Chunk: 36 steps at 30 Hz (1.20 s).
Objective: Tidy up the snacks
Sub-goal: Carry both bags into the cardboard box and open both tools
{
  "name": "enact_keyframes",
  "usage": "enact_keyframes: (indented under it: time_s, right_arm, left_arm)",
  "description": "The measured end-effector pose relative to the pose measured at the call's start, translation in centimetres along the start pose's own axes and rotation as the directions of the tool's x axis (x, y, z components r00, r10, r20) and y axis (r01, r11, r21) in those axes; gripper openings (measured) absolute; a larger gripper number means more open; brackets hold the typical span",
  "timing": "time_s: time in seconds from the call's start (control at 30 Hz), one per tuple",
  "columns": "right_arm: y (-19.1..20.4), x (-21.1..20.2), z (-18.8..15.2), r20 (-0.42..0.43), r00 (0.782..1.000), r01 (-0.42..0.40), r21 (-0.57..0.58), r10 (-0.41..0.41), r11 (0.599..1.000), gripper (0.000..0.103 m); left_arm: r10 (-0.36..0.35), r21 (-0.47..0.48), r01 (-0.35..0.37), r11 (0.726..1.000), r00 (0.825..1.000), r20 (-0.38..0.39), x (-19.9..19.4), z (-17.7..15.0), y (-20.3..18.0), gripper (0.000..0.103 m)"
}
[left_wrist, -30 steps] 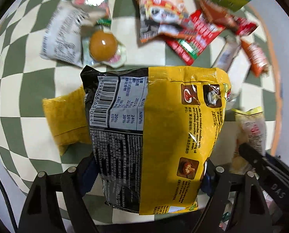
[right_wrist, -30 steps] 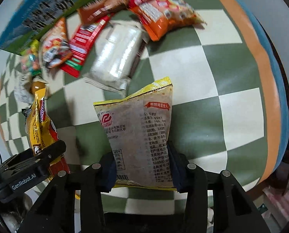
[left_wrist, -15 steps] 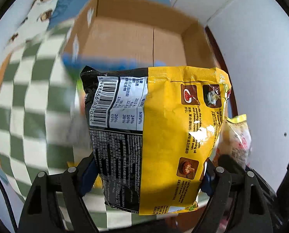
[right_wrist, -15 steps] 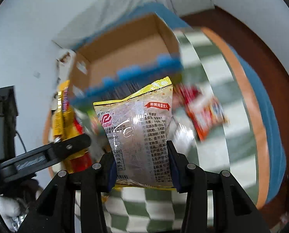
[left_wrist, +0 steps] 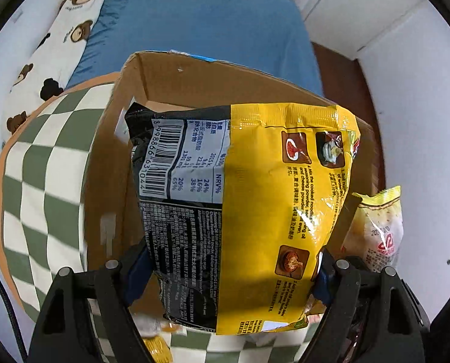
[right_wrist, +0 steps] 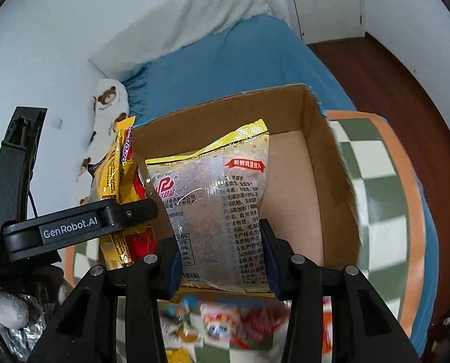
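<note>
My left gripper (left_wrist: 228, 275) is shut on a yellow and black noodle packet (left_wrist: 243, 211) and holds it up in front of an open cardboard box (left_wrist: 152, 72). My right gripper (right_wrist: 220, 254) is shut on a clear and yellow snack bag (right_wrist: 221, 208), held over the near edge of the same box (right_wrist: 315, 163). That snack bag also shows at the right of the left wrist view (left_wrist: 379, 230). The noodle packet (right_wrist: 119, 187) and the left gripper's black body (right_wrist: 73, 227) show at the left of the right wrist view.
The box stands on a green and white checked cloth (left_wrist: 40, 181) with an orange border, beside a blue bed (left_wrist: 200, 21) with a bear-print pillow (left_wrist: 52, 51). More snack packets (right_wrist: 225, 323) lie blurred below the box. A white wall and brown floor (right_wrist: 400, 75) are at right.
Both grippers have lifted their packets off the cloth and swung from the snack pile up to the cardboard box, which has come closer and now fills the middle of both views.
</note>
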State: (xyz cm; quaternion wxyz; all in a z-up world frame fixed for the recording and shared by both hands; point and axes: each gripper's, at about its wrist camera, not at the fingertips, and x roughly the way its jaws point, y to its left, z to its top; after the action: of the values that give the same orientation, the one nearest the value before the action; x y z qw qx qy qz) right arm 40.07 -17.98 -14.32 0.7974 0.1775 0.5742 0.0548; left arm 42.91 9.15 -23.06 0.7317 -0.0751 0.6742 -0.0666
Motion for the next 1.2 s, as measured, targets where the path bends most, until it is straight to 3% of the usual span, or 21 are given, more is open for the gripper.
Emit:
enact_keyframes:
  time_s: [0.17, 0.5, 0.53, 0.57, 0.6, 0.63, 0.9, 1.07, 1.2]
  right_arm:
    - [-0.7, 5.9, 3.5, -0.071, 0.997, 0.012, -0.006, -0.012, 1.000, 0.047]
    - [-2.8, 13.8, 5.8, -0.180, 0.984, -0.012, -0.042, 0.005, 0.999, 0.049]
    - [-2.9, 14.3, 5.9, -0.189, 0.982, -0.005, -0.052, -0.005, 0.999, 0.060]
    - [-3.1, 14.9, 6.0, -0.197, 0.980, -0.003, -0.067, -0.010, 0.998, 0.079]
    - [-3.3, 15.1, 6.1, -0.201, 0.979, 0.000, -0.074, -0.015, 0.997, 0.087]
    - [-3.4, 15.2, 6.1, -0.207, 0.978, 0.004, -0.080, -0.020, 0.997, 0.092]
    - [-5.6, 14.3, 5.4, -0.215, 0.976, 0.027, -0.071, -0.042, 0.997, 0.092]
    - [-4.9, 11.8, 4.5, -0.201, 0.978, 0.048, -0.076, -0.063, 0.996, 0.092]
    - [-4.3, 9.5, 3.0, -0.148, 0.984, 0.081, -0.109, -0.097, 0.991, 0.092]
  left_arm:
    - [0.044, -0.003, -0.044, 0.999, 0.997, -0.059, 4.4, 3.9, 0.5, 0.084]
    - [0.088, 0.064, -0.080, 0.995, 0.988, -0.128, 8.2, 6.4, -1.4, 0.084]
    - [0.103, 0.069, -0.094, 0.993, 0.986, -0.129, 8.6, 6.6, -1.6, 0.084]
    - [0.120, 0.077, -0.111, 0.991, 0.985, -0.126, 8.9, 6.8, -1.7, 0.084]
    - [0.131, 0.081, -0.122, 0.989, 0.984, -0.119, 9.2, 6.9, -1.8, 0.084]
    - [0.133, 0.083, -0.123, 0.989, 0.984, -0.118, 9.4, 6.9, -1.9, 0.085]
    - [0.125, 0.068, -0.120, 0.990, 0.988, -0.085, 8.1, 5.6, -2.5, 0.085]
    - [0.105, 0.068, -0.105, 0.992, 0.994, 0.005, 5.4, 3.0, -2.3, 0.085]
    - [0.117, 0.087, -0.127, 0.988, 0.987, 0.106, 2.6, 0.0, -2.1, 0.085]
